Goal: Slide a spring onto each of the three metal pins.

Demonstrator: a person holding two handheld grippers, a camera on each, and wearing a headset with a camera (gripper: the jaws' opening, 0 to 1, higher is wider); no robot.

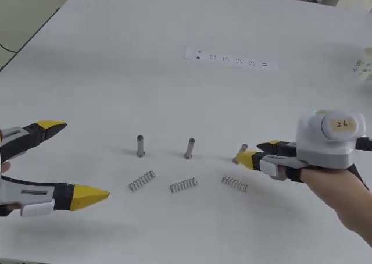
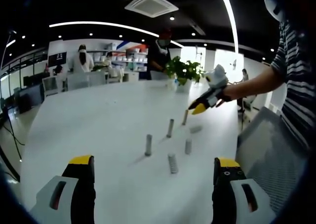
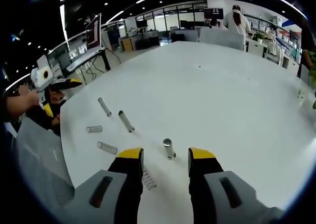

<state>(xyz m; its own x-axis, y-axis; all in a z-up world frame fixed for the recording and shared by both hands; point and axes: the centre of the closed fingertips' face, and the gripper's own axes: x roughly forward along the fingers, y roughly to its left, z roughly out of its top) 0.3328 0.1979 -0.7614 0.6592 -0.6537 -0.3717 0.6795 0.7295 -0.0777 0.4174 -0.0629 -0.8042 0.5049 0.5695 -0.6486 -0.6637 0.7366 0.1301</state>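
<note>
Three short metal pins stand upright in a row on the white table (image 1: 174,101): left pin (image 1: 140,146), middle pin (image 1: 189,148), right pin (image 1: 242,151). In front of them lie three loose springs (image 1: 142,181), (image 1: 183,185), (image 1: 235,184). My right gripper (image 1: 257,151) is open, low over the table, its yellow tips just short of the right pin. In the right gripper view that pin (image 3: 169,149) stands between and slightly beyond my right gripper's (image 3: 165,156) tips, with a spring (image 3: 146,179) under the left jaw. My left gripper (image 1: 80,160) is wide open at the left, holding nothing, left of the pins.
A white power strip (image 1: 229,60) lies further back on the table. In the left gripper view a potted plant (image 2: 185,71) stands at the table's far end, with people behind it. A person's striped sleeve (image 2: 296,61) is at the right.
</note>
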